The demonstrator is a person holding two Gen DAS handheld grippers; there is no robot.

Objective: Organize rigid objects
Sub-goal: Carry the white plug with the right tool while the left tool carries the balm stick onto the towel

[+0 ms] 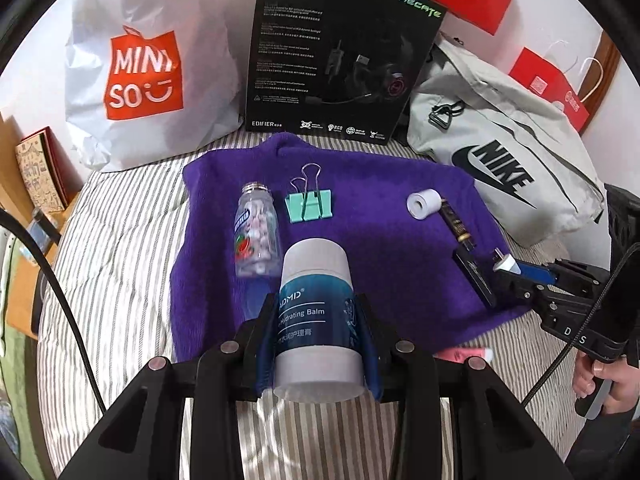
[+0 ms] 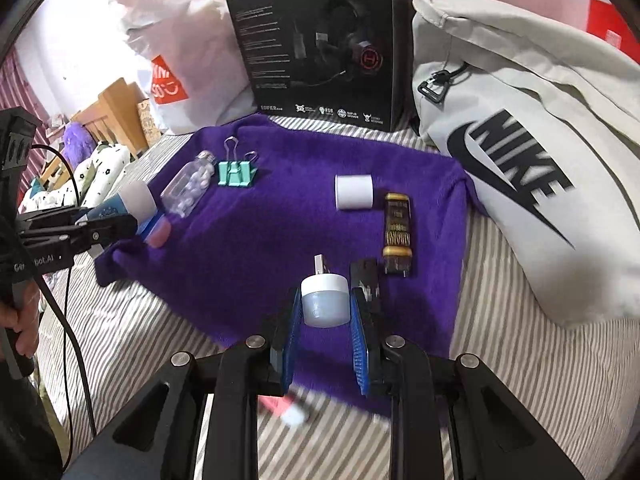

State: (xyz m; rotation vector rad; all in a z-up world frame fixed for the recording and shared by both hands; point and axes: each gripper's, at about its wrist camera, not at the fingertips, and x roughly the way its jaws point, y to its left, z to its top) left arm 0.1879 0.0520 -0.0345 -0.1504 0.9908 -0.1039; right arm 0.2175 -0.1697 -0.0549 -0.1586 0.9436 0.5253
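While a striped bed cover (image 1: 120,264) fills the lower ground of both views, a purple towel (image 1: 380,248) lies spread across its middle and carries most of the small things. Behind the towel stand a white shopping bag (image 1: 152,80) with an orange logo, a black headset box (image 1: 336,52) upright, and a grey sports bag (image 2: 520,140) slumped to the right, with red paper bags (image 1: 552,88) further back.

On the towel, a clear candy bottle (image 1: 256,232) lies on its side toward the left, with a mint-green binder clip (image 1: 309,206) just beside it. Near the right edge a small white roll (image 2: 354,192) lies beside a gold-and-black lighter-like block (image 2: 397,232), and a flat black piece (image 2: 365,276) lies close in front of that. A pink tube (image 2: 280,404) rests on the stripes off the towel's near edge, blurred.

The left gripper (image 1: 316,320) is clamped on a blue-and-white balm tube (image 1: 316,312), its blue pads pressing both sides, held over the towel's near-left part. The right gripper (image 2: 325,304) is closed around a small white USB lamp (image 2: 325,298), whose metal plug points forward, above the towel's near-right part. A hand (image 1: 604,376) grips the right tool's handle
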